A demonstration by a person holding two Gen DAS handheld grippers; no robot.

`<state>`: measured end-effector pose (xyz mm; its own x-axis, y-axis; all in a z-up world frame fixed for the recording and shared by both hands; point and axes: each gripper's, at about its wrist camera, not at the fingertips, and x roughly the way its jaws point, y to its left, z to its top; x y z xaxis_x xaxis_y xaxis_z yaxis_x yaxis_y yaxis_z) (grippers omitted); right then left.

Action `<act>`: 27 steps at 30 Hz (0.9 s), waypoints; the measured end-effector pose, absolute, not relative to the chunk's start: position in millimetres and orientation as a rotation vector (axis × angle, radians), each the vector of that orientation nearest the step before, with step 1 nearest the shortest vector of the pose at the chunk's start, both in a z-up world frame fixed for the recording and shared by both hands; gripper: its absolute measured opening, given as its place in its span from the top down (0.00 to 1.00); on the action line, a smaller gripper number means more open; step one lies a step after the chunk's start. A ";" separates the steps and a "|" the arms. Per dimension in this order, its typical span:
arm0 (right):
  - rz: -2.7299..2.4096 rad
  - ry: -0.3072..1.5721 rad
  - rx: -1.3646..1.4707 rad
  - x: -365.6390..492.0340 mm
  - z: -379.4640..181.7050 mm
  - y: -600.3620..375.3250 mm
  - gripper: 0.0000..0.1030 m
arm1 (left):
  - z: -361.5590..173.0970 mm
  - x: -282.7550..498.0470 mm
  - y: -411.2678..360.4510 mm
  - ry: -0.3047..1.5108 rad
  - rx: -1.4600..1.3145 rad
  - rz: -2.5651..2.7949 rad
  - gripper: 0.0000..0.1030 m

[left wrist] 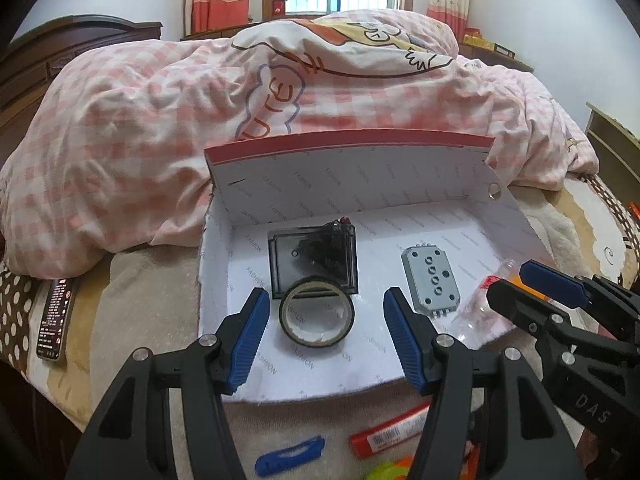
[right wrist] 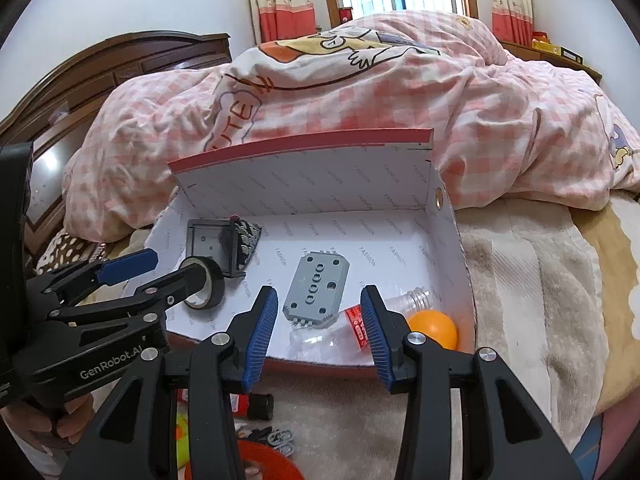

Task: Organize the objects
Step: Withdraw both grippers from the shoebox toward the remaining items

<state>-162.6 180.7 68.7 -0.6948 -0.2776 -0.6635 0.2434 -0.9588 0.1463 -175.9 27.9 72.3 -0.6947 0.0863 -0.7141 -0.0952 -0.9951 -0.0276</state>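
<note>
A white cardboard box (left wrist: 400, 184) with a red rim lies open on the bed. Inside lie a dark tape roll (left wrist: 317, 313), a smoky plastic case (left wrist: 312, 260), a grey perforated block (left wrist: 430, 280) and a clear plastic bottle (left wrist: 480, 308). My left gripper (left wrist: 324, 340) is open and empty, its fingers either side of the tape roll. In the right wrist view my right gripper (right wrist: 318, 332) is open and empty above the bottle (right wrist: 340, 332), beside an orange ball (right wrist: 434, 330), the grey block (right wrist: 316, 288) and the tape roll (right wrist: 204, 284).
A pink checked quilt (left wrist: 168, 120) is heaped behind the box. A phone (left wrist: 54, 320) lies on the bed at left. In front of the box lie a blue clip (left wrist: 290, 454), a red tube (left wrist: 394, 430) and yellow items. A wooden headboard (right wrist: 120, 68) is at the left.
</note>
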 end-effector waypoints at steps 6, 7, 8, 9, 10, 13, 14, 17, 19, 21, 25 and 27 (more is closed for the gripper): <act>-2.638 -0.082 1.040 -145.5 71.5 181.5 0.57 | 77.9 -156.6 25.5 0.028 -1.161 2.800 0.42; -2.634 -0.081 1.039 -142.3 71.6 181.3 0.56 | 79.1 -152.2 25.1 0.027 -1.155 2.799 0.42; -2.630 -0.079 1.036 -138.3 72.0 180.9 0.56 | 80.4 -149.0 25.0 0.026 -1.151 2.797 0.42; -2.626 -0.077 1.032 -133.6 72.6 180.4 0.56 | 81.2 -145.9 24.8 0.025 -1.147 2.795 0.42; -2.624 -0.076 1.025 -128.9 73.3 179.9 0.55 | 82.0 -142.5 24.4 0.025 -1.143 2.793 0.42; -2.618 -0.078 1.011 -117.6 74.9 179.6 0.50 | 83.7 -131.6 23.9 0.027 -1.134 2.793 0.42; -2.618 -0.080 1.006 -113.4 75.1 179.9 0.50 | 83.9 -127.7 23.7 0.027 -1.132 2.794 0.42; -2.615 -0.087 1.000 -101.9 75.2 180.0 0.50 | 83.7 -117.1 22.6 0.026 -1.128 2.793 0.42; -2.612 -0.091 1.000 -93.4 74.1 180.3 0.50 | 82.9 -107.9 21.2 0.018 -1.125 2.789 0.42; -2.609 -0.091 1.002 -86.9 72.2 180.5 0.49 | 81.9 -101.1 19.4 0.010 -1.125 2.786 0.42; -2.584 -0.122 1.013 -74.4 65.2 181.9 0.38 | 76.8 -84.3 14.9 0.002 -1.131 2.786 0.42; -2.564 -0.174 1.007 -67.5 59.5 184.4 0.34 | 71.9 -75.9 11.6 -0.014 -1.143 2.782 0.42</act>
<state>-67.5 184.4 59.5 -0.6716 -0.3903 -0.6298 0.3015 -0.9204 0.2490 -75.9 11.6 71.9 -0.7034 0.1272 -0.6993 -0.1203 -0.9910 -0.0593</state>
